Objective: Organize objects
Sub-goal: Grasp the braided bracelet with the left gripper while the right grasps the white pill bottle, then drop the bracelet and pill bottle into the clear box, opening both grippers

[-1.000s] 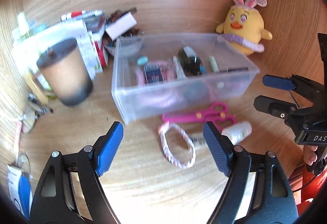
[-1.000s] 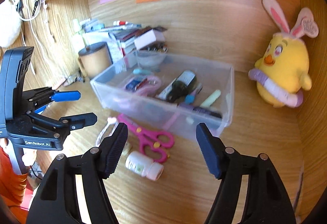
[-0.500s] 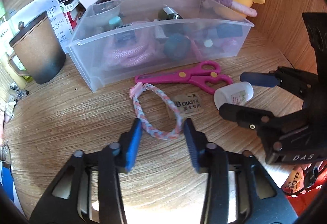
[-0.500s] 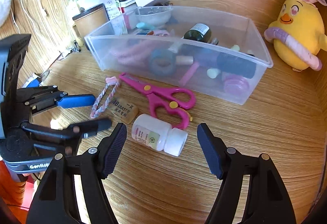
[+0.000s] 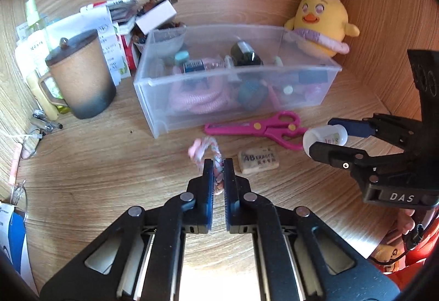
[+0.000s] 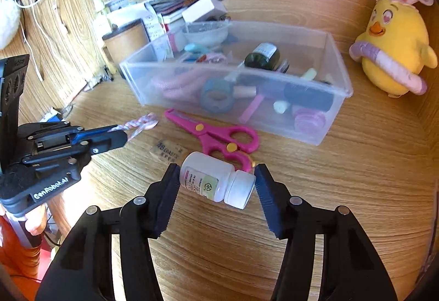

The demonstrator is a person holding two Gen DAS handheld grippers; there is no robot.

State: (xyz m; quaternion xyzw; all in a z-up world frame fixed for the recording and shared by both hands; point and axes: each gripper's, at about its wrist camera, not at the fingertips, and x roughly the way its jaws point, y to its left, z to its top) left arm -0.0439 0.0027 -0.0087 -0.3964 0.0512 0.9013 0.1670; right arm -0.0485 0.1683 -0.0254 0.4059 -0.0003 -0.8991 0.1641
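Note:
My left gripper point(image 5: 218, 172) is shut on a pink and white braided cord point(image 5: 212, 152), which hangs from its tips above the desk; both also show in the right wrist view, gripper point(image 6: 120, 133), cord point(image 6: 140, 122). My right gripper point(image 6: 216, 180) is shut on a white pill bottle point(image 6: 216, 181), held end to end; the bottle also shows in the left wrist view point(image 5: 325, 137). A clear plastic bin point(image 5: 238, 75) holding several small items stands behind. Pink scissors point(image 5: 258, 128) and an eraser point(image 5: 258, 161) lie in front of it.
A brown lidded mug point(image 5: 81, 75) stands left of the bin with a heap of papers and boxes point(image 5: 115, 18) behind it. A yellow plush chick point(image 5: 321, 26) sits in the back right corner. Wooden walls close the back and right side.
My left gripper closed on the braided cord and lifted it off the desk. My right gripper closed on the pill bottle and raised it. Both views pulled back upward.

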